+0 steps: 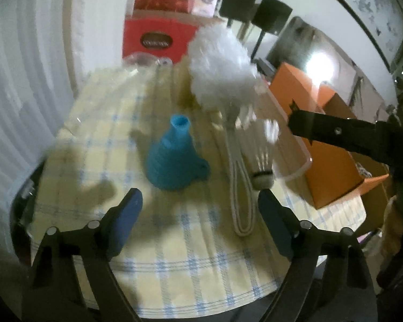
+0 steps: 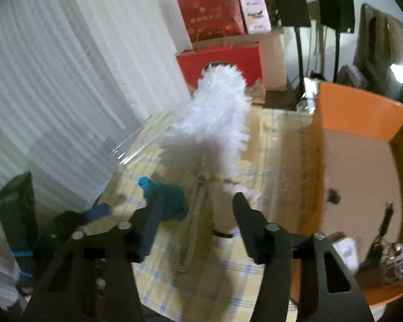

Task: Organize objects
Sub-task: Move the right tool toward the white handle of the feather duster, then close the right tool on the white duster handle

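Left wrist view first: the left gripper point(image 1: 200, 204) has its jaws spread wide with nothing between them, hanging over the near part of the surface point(image 1: 174, 268), which wears a yellow and blue checked cloth. Just ahead, toward the middle, sits the blue funnel point(image 1: 174, 158), wide end down. To its right lies the white fluffy brush point(image 1: 223, 75), head toward the far edge, its looped cord handle point(image 1: 241, 201) trailing back toward the near edge. Right beside that loop is a shuttlecock point(image 1: 263, 161), cork end nearest, close to the right edge. The orange box point(image 1: 333, 166) sits just off that edge.

Right wrist view: the right gripper point(image 2: 198, 214) has its jaws partly spread, and I reckon they're pinching nothing yet. The brush handle and shuttlecock point(image 2: 228, 233) both sit in the gap, too blurry to say which is lined up.

What could go wrong, imo:
- The funnel is soft-looking and ribbed, so the left jaws pinching it could squash it or make it pop out sideways.
- Handle cord and shuttlecock are neighbours, so the right jaws could easily catch both, or nudge the shuttlecock off the right edge.
- Both grippers work close together, so they might bump.
- The cloth seems to have a clear cover that could snag a fingertip.
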The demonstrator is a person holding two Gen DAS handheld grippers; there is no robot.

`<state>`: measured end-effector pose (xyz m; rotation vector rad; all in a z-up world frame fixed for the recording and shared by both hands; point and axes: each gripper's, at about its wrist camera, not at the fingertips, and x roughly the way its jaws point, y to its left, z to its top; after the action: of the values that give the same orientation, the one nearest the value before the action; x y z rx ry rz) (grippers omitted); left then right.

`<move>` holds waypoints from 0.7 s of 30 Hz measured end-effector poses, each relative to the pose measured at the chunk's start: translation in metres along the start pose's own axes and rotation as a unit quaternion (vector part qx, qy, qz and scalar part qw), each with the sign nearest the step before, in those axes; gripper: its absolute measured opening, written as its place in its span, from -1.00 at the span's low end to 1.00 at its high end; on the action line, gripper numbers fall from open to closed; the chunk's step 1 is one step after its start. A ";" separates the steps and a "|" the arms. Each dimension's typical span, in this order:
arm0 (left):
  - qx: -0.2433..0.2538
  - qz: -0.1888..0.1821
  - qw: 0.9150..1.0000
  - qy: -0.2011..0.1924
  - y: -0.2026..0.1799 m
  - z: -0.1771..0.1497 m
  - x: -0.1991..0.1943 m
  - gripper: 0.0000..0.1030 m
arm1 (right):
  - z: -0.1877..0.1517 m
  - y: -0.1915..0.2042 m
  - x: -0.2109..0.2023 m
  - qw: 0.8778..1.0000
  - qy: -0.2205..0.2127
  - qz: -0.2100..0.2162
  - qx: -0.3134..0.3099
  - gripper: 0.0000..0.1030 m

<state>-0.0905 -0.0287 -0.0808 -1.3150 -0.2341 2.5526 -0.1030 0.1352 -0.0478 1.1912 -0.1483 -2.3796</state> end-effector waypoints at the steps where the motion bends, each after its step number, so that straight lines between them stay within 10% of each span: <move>1: 0.000 -0.003 1.000 0.003 -0.001 -0.002 0.003 0.62 | -0.002 0.000 0.003 1.000 0.005 0.006 0.003 -0.05; 9: 0.003 -0.027 0.999 0.017 -0.011 -0.012 0.021 0.21 | -0.018 0.001 0.020 0.999 0.027 0.024 0.020 -0.12; 21: -0.014 -0.042 0.999 0.023 -0.008 -0.018 0.034 0.20 | -0.026 -0.002 0.045 0.996 0.057 0.058 0.047 -0.19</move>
<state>-0.0934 -0.0099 -0.1158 -1.3426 -0.3100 2.4542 -0.1068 0.1192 -0.0974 1.3210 -0.2883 -2.2200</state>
